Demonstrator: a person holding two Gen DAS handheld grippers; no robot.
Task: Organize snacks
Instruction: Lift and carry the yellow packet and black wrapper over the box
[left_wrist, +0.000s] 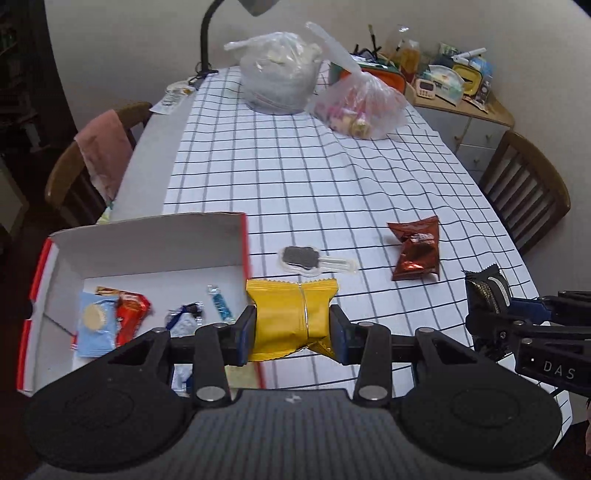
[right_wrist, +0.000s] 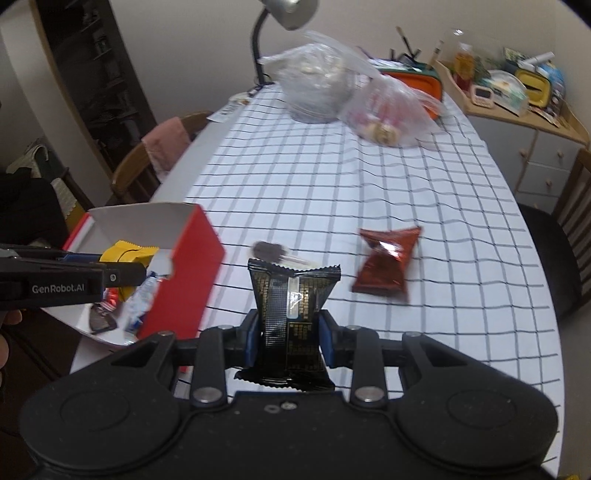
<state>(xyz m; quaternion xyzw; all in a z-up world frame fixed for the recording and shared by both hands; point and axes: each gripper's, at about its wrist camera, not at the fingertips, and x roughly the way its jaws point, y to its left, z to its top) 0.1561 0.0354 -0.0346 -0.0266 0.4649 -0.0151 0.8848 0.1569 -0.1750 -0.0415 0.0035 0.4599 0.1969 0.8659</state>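
Note:
My left gripper (left_wrist: 292, 326) is shut on a yellow snack packet (left_wrist: 290, 314) and holds it over the right wall of a red-and-white cardboard box (left_wrist: 147, 236). The box holds several small snacks, among them a light blue packet (left_wrist: 94, 323) and a red one (left_wrist: 129, 314). My right gripper (right_wrist: 289, 338) is shut on a black snack packet (right_wrist: 291, 310) above the checked tablecloth, to the right of the box (right_wrist: 192, 266). A reddish-brown packet (left_wrist: 417, 247) (right_wrist: 386, 260) and a clear-wrapped dark cookie (left_wrist: 301, 258) (right_wrist: 267, 251) lie on the cloth.
Two plastic bags (left_wrist: 280, 74) (left_wrist: 364, 107) stand at the table's far end beside a desk lamp (left_wrist: 207, 33). Wooden chairs stand at the left (left_wrist: 81, 166) and right (left_wrist: 524, 192). A cluttered sideboard (left_wrist: 461, 88) is at the back right.

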